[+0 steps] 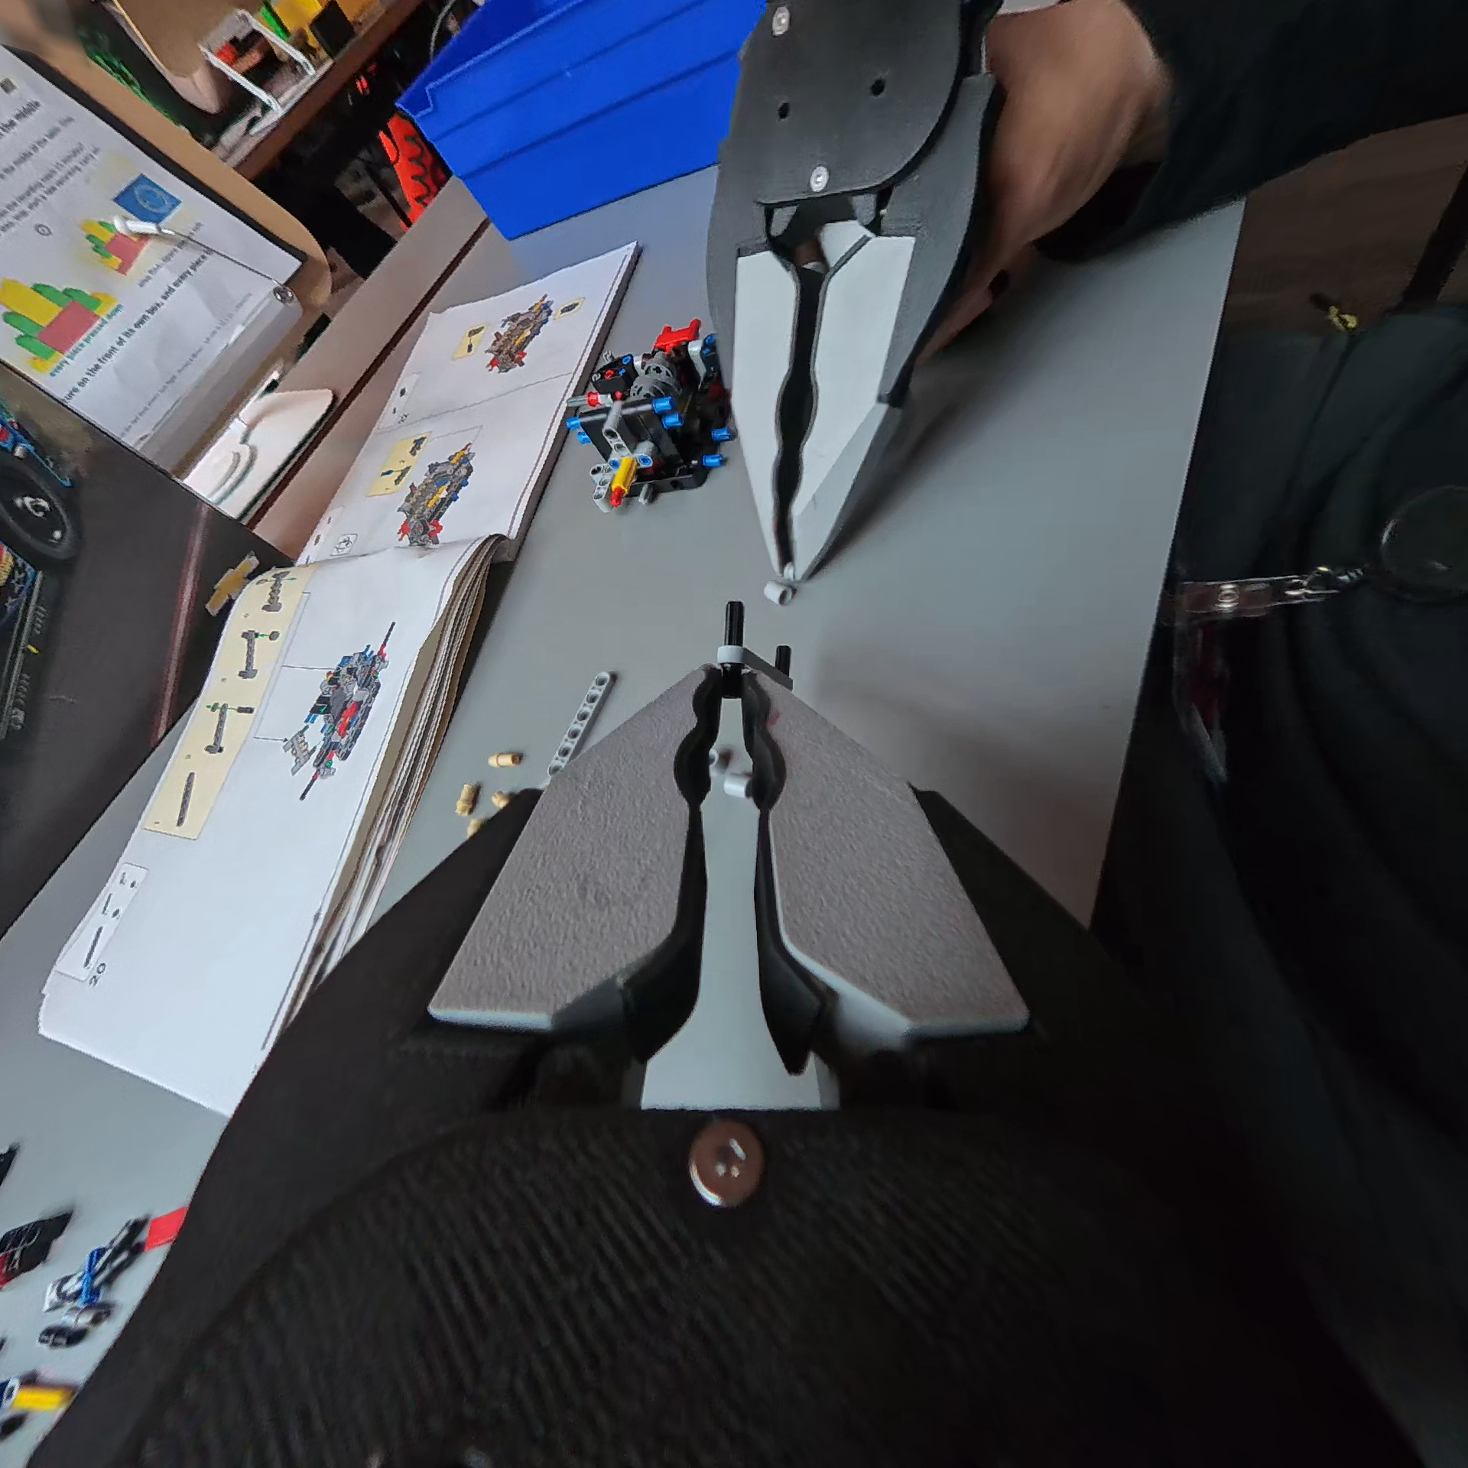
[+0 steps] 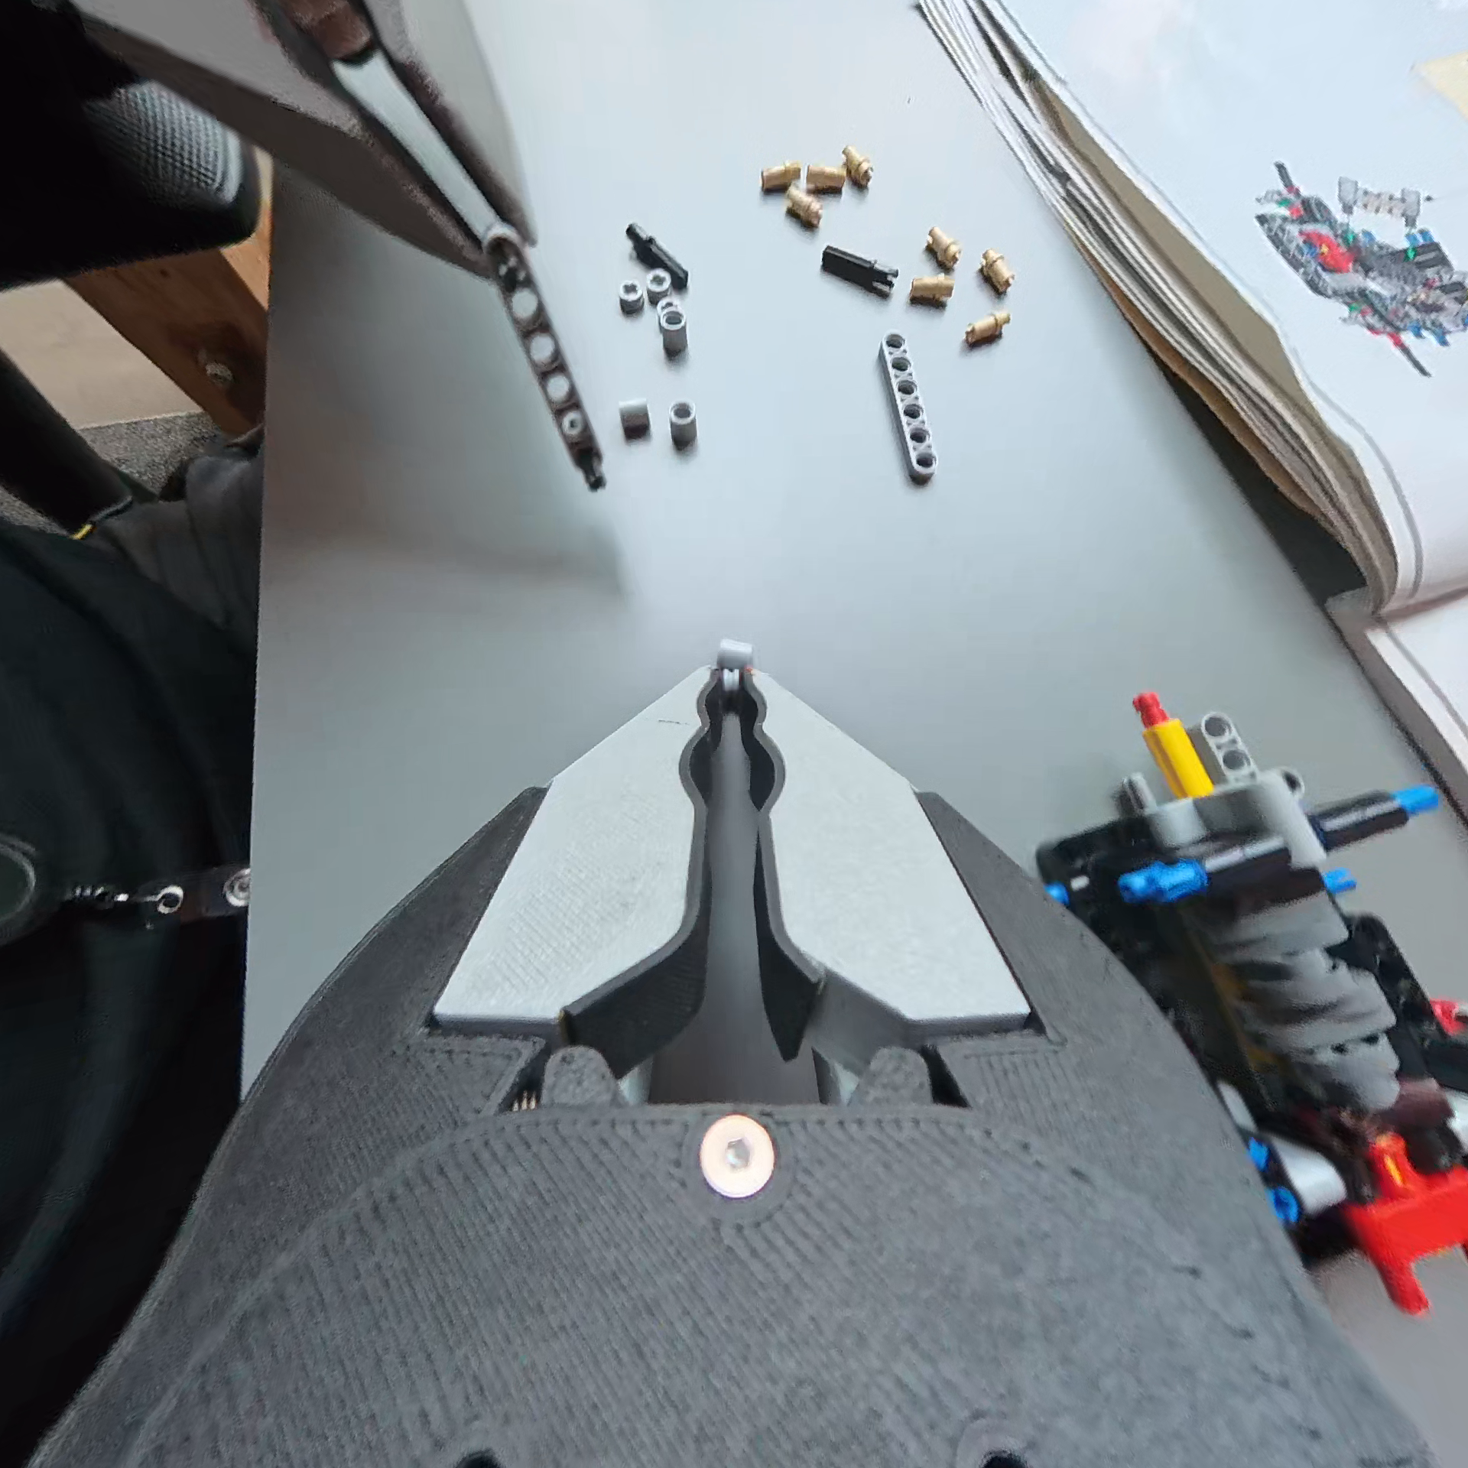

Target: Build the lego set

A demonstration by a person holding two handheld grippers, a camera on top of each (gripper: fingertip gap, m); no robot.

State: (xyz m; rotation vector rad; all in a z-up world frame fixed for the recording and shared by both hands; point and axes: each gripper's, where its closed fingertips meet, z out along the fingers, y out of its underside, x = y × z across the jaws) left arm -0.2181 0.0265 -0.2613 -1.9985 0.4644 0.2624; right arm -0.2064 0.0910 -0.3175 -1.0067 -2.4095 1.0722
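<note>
Left gripper pinches a stiff, light grey beam with black pins, right gripper clamps a tiny, probably slippery, bushing by its sides.

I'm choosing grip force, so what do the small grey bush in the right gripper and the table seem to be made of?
Small grey bush: looks like hard moulded plastic, smooth and matte, with crisp edges. Table: a smooth grey top with soft reflections, probably laminate or painted board; the core is not visible. The right gripper pinches the bush at its fingertips.
</note>
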